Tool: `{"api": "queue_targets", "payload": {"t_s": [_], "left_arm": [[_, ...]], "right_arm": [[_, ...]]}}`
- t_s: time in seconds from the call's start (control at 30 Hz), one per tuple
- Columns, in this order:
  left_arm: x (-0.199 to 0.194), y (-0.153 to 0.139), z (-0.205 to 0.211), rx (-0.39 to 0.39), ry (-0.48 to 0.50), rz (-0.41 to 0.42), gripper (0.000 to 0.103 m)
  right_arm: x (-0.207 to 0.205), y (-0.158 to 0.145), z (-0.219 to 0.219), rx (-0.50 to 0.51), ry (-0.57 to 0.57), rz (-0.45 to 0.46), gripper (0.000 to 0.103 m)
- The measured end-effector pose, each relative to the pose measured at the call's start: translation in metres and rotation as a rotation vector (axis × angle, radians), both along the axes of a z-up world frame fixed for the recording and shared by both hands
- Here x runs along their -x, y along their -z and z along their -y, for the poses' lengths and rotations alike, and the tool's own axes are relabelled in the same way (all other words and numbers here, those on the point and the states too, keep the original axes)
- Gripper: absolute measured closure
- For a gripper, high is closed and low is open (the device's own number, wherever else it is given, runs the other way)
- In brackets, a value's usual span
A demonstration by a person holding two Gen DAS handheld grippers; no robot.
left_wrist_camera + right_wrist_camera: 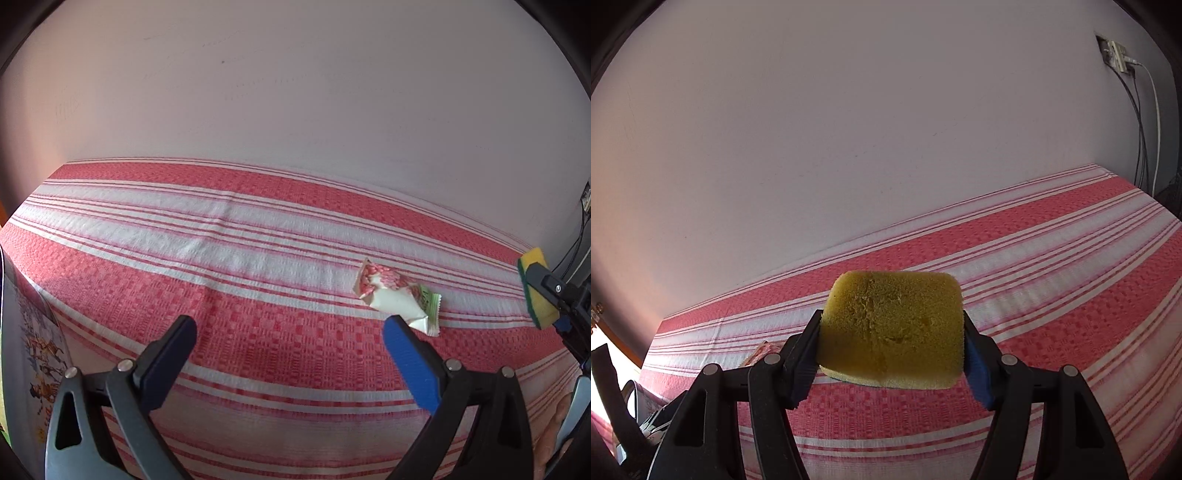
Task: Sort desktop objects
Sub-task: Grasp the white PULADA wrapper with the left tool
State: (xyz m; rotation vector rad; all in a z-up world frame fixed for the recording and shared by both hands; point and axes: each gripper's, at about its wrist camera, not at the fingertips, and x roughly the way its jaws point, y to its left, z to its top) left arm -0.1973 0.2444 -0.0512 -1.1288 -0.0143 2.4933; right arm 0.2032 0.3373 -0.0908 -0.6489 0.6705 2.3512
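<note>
Pale wall [295,92] is filling the whole background, and below it the desk [258,332] is stretching across under a red-and-white striped cloth [1071,277]. Over on the far right of the right wrist view, cables [1141,129] are hanging down the wall from a socket [1115,55]. At the left edge of the left wrist view a printed sheet [33,350] is lying on the cloth. Now the right claw [892,341] is squeezing a yellow sponge [892,325] between its two fingers, carrying it above the cloth; the sponge's green scouring layer is showing in the left wrist view, up by the right edge. The left claw [290,330] is hanging with its fingers spread wide and nothing between them. A small snack packet [397,295], white with red and green print, is lying on the cloth just ahead of the left claw's blue fingertip, well off to the right of the gap.
</note>
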Motion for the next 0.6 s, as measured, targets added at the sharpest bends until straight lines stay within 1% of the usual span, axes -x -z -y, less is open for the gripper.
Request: {"api": "queue_targets", "payload": {"t_s": [0.07,0.1,0.17,0.23,0.27,0.3,0.37,0.43,0.47,0.53,0.6], "left_arm": [[-0.002,-0.002,0.000,-0.015,0.027,-0.016,0.001],[-0.003,-0.003,-0.001,-0.023,0.039,-0.022,0.001],[-0.005,-0.005,-0.003,-0.045,0.030,-0.017,0.001],[-0.002,-0.004,-0.011,-0.083,0.018,0.038,0.002],[0.000,-0.004,-0.016,-0.099,0.014,0.067,0.008],[0.000,-0.005,-0.024,-0.107,0.013,0.091,0.010],[0.002,-0.010,-0.040,-0.099,0.003,0.097,0.012],[0.005,-0.014,-0.057,-0.060,-0.057,0.090,0.012],[0.010,-0.013,-0.065,-0.049,-0.084,0.104,0.012],[0.020,-0.010,-0.077,-0.042,-0.131,0.158,0.012],[0.028,-0.004,-0.084,-0.022,-0.193,0.194,0.012]], "right_arm": [[-0.003,-0.001,-0.004,0.008,0.019,-0.021,0.034],[-0.003,-0.001,-0.004,-0.006,0.034,-0.019,0.034],[-0.002,-0.003,-0.001,-0.058,0.051,-0.005,0.034],[0.001,-0.005,0.004,-0.111,0.055,0.007,0.034],[0.003,-0.005,0.007,-0.129,0.053,0.013,0.034],[0.003,-0.006,0.008,-0.136,0.049,0.013,0.034],[0.007,-0.007,0.010,-0.133,0.055,0.001,0.034],[0.004,-0.009,0.008,-0.131,0.076,-0.009,0.034],[-0.005,-0.012,0.003,-0.131,0.083,-0.013,0.034],[-0.008,-0.014,0.001,-0.127,0.099,-0.023,0.034],[-0.007,-0.015,0.000,-0.108,0.106,-0.035,0.033]]}}
